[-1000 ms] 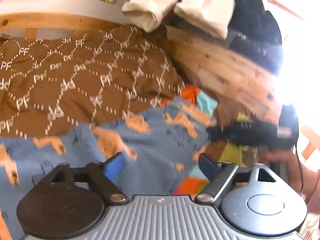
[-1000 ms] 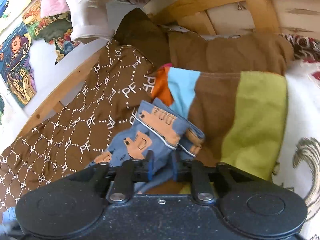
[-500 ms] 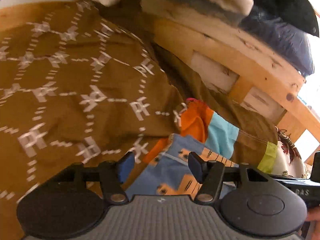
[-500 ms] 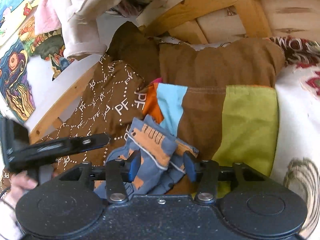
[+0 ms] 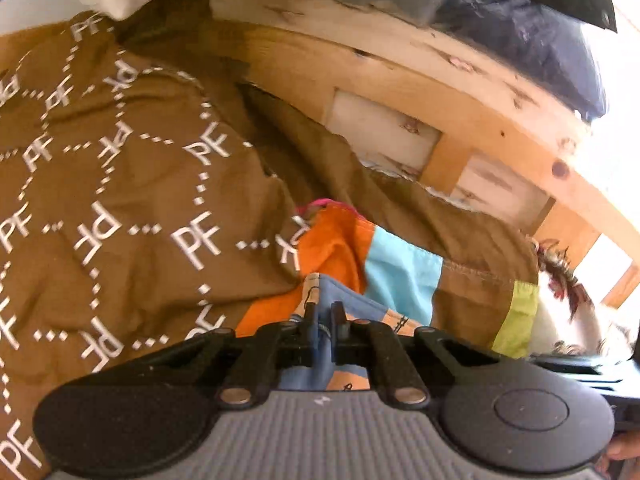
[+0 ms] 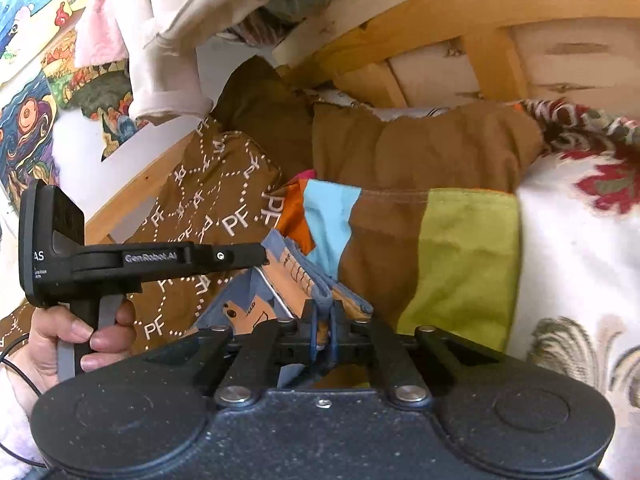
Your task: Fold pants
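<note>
The blue pants (image 6: 276, 280) with orange pictures lay bunched on the bed, on a striped blanket (image 6: 460, 248) beside the brown PF cover (image 5: 120, 200). The right gripper (image 6: 323, 320) had just squeezed together on a fold of the pants. At nine o'clock from it, the left gripper (image 5: 325, 318), held by a hand (image 6: 80, 332), had just closed on the pants too.
</note>
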Tool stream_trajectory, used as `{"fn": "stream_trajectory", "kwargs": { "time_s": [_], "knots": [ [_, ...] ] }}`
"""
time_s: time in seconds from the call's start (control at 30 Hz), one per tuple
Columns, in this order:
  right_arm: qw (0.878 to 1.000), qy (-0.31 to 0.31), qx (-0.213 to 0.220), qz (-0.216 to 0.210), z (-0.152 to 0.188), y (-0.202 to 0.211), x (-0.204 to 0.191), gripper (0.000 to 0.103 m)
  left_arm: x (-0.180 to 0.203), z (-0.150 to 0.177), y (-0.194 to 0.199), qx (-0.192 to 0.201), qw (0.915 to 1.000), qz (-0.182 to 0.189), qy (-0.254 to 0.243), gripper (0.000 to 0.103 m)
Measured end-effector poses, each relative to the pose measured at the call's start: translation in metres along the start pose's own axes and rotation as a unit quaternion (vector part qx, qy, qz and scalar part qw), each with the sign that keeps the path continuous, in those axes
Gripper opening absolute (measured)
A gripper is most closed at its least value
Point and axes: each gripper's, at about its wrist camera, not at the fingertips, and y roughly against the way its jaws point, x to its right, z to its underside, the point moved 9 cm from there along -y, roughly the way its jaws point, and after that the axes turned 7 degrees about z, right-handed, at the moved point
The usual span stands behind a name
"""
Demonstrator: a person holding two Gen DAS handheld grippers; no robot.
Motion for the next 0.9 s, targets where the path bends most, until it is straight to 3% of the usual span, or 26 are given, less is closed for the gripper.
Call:
{"fn": "stream_trajectory", "kwargs": {
  "time_s": [0.17,0.27,0.37,0.43,0.5,0.57,0.67,0.8,0.9],
  "knots": [
    [1.0,0.012,0.0,0.012,-0.001,0.001,0.002,0.006,0.006,-0.002,-0.008,-0.007,0.9995,-0.022,-0.019,0.006],
    [0.999,0.016,-0.025,0.033,0.005,-0.007,0.008,0.022,0.007,-0.001,-0.005,-0.011,0.999,-0.033,-0.027,0.013],
    [0.999,0.019,-0.02,0.033,0.005,-0.004,0.013,0.03,0.004,0.003,0.013,0.0,0.9981,-0.053,-0.031,0.023],
    [0.999,0.042,-0.015,0.03,0.004,-0.001,0.009,0.046,0.0,0.012,0.033,0.011,0.9965,-0.073,-0.039,0.047],
    [0.999,0.045,-0.022,0.013,0.004,-0.003,0.005,0.057,-0.005,0.024,0.056,0.024,0.9941,-0.099,-0.039,0.059],
    [0.999,0.028,-0.028,-0.001,0.003,-0.006,0.003,0.062,-0.009,0.043,0.08,0.027,0.9916,-0.122,-0.034,0.059],
    [0.999,-0.008,-0.04,-0.013,0.001,-0.016,0.005,0.059,-0.024,0.078,0.118,0.017,0.9845,-0.173,-0.021,0.059],
    [0.998,-0.039,-0.058,0.004,0.002,-0.028,0.012,0.017,-0.049,0.116,0.165,0.015,0.9683,-0.249,0.022,0.059],
    [0.999,-0.025,-0.034,0.006,-0.005,-0.02,0.012,0.01,-0.066,0.138,0.194,0.021,0.9554,-0.286,0.073,0.059]
  ]
}}
